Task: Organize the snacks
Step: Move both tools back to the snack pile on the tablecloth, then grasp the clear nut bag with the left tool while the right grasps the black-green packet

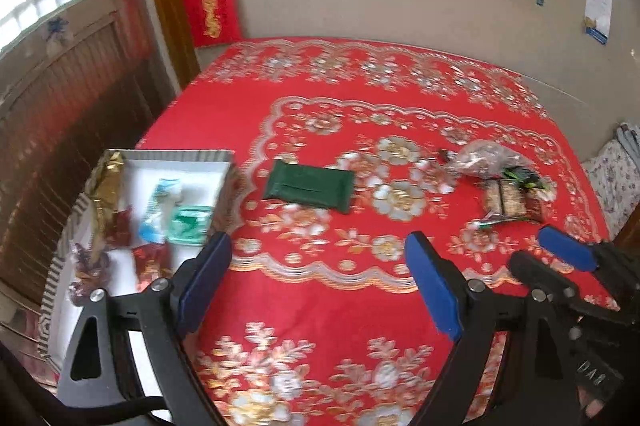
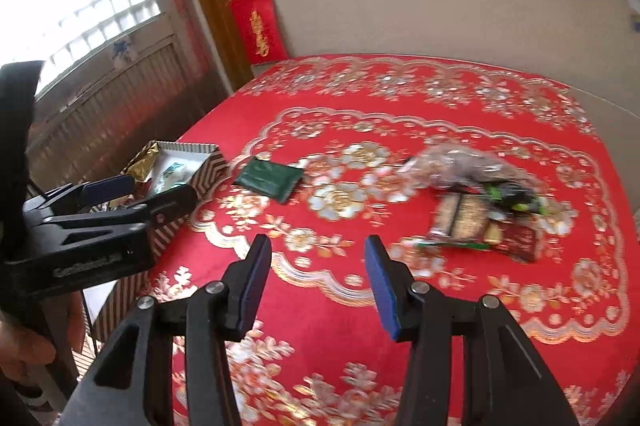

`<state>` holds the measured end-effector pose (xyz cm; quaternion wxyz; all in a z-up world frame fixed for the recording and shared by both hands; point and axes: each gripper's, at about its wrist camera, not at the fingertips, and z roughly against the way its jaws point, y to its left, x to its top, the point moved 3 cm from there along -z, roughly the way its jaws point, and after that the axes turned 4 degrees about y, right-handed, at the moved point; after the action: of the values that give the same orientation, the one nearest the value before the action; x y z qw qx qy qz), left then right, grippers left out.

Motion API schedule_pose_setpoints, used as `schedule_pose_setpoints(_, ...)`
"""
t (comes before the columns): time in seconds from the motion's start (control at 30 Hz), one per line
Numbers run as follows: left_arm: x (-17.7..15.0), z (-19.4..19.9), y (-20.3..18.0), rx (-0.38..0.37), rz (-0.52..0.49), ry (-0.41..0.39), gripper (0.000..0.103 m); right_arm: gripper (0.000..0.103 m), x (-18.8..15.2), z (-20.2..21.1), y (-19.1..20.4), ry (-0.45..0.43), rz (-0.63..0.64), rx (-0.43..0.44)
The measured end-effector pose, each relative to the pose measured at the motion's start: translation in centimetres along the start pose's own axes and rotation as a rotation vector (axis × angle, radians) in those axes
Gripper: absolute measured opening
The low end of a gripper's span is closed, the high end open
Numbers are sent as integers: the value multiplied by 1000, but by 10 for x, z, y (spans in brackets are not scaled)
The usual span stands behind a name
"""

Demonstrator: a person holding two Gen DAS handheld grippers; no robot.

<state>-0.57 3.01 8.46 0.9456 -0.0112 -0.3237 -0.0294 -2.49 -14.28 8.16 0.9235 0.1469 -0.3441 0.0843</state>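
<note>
Left claw [image 1: 316,278]: wide apart, holding nothing, at the box's near right corner. Right claw [image 2: 318,286]: wide apart, empty, over bare cloth.

Box [image 1: 188,155]: white inside, striped walls, at the tabletop's left edge; already holds several wrapped snacks.

Green packet [image 1: 309,185]: flat on the cloth, just right of the box, ahead of the left claw; long axis running left to right. Left claw looks nearer.

Snack pile [image 2: 476,201]: clear bag and small packets, ahead and right of the right claw, well apart from the box.

Tabletop [image 1: 360,306]: red floral cloth. Room: beige wall with red hangings, window at left.
</note>
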Motion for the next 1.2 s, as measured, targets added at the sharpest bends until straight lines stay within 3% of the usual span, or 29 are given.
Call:
schedule_pose_setpoints(0.2, 15, -12, -24, -38, 9, 18, 88, 54, -1, 22, -71, -3, -76, -107)
schedule_pose_setpoints(0.4, 24, -31, -52, -37, -23, 59, 88, 54, -6, 25, -116, 6, -147, -138)
schedule_pose_setpoints(0.73, 29, -53, -77, -37, -44, 86, 88, 54, -12, 15, -132, 31, -172, -129)
schedule_pose_setpoints(1.2, 74, -85, -130, -87, -93, 144, 88, 55, 23, -5, -158, 55, -199, -131)
